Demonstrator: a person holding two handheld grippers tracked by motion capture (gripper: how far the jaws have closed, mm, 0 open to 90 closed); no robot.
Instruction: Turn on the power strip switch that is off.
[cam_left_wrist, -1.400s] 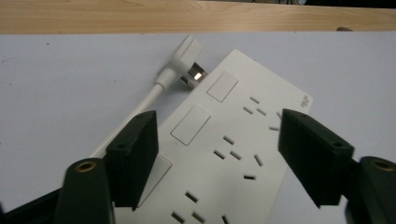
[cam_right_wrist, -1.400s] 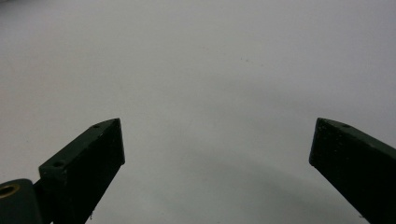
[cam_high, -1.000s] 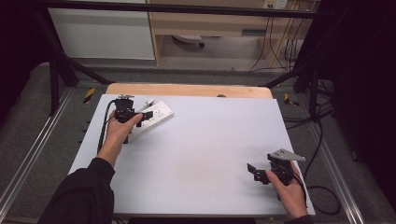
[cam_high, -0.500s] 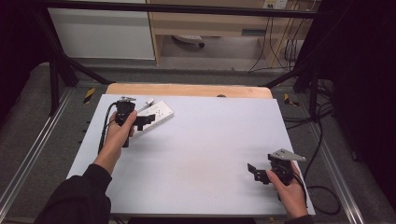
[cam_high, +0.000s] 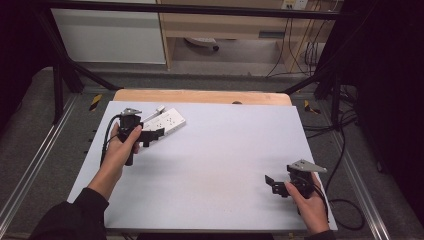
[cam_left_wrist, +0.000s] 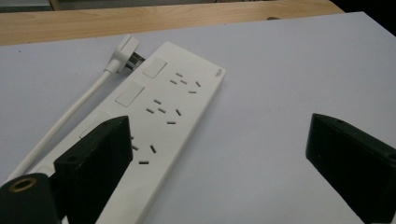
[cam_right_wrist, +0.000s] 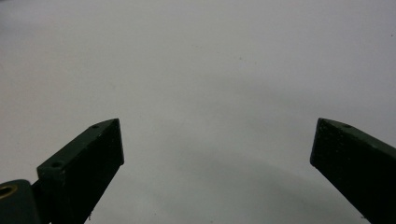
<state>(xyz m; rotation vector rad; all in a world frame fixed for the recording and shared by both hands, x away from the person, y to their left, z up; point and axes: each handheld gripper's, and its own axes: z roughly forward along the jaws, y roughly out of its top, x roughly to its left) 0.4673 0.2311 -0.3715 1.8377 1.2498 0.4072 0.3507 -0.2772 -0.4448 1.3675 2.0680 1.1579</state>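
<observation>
A white power strip (cam_high: 169, 120) lies at the table's far left, and its sockets (cam_left_wrist: 173, 106) face up in the left gripper view. Its white plug (cam_left_wrist: 126, 49) and cable (cam_left_wrist: 70, 112) lie beside it; the plug (cam_high: 159, 108) also shows from above. My left gripper (cam_high: 156, 135) is open at the strip's near end. There one jaw hangs over the strip and the other over bare table, with nothing between them (cam_left_wrist: 218, 123). My right gripper (cam_high: 271, 184) is open near the front right corner, above bare table (cam_right_wrist: 217, 123).
The white table (cam_high: 225, 150) has a wooden strip (cam_high: 200, 96) along its far edge. Black frame bars and cables (cam_high: 345, 150) run along the right side. Cabinets stand on the floor beyond the table.
My left gripper has shifted slightly toward the near side by the power strip's end. The right gripper has not moved.
</observation>
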